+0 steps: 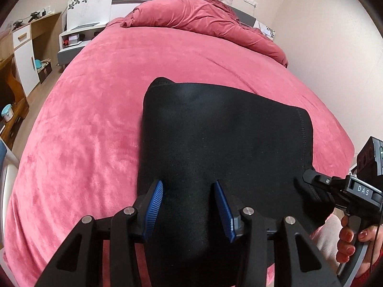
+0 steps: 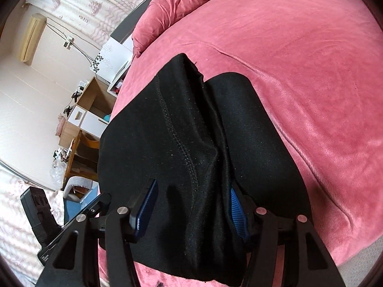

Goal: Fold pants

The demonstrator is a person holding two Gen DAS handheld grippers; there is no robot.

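Note:
Black pants [image 1: 215, 131] lie folded in a stack on the pink bed cover [image 1: 95, 119] near its front edge. My left gripper [image 1: 189, 203] is open, its blue pads [image 1: 154, 205] held just above the near part of the pants. My right gripper [image 1: 308, 179] comes in from the right at the stack's right edge. In the right wrist view my right gripper [image 2: 194, 210] is open with a raised fold of the pants [image 2: 191, 131] between its blue pads [image 2: 238, 215]; the right pad is partly hidden under cloth.
A rumpled pink duvet [image 1: 203, 16] lies at the head of the bed. A nightstand [image 1: 76, 35] and wooden desk [image 1: 28, 47] stand at the left. A blue-and-white bin [image 2: 79, 191] sits on the floor beside the bed.

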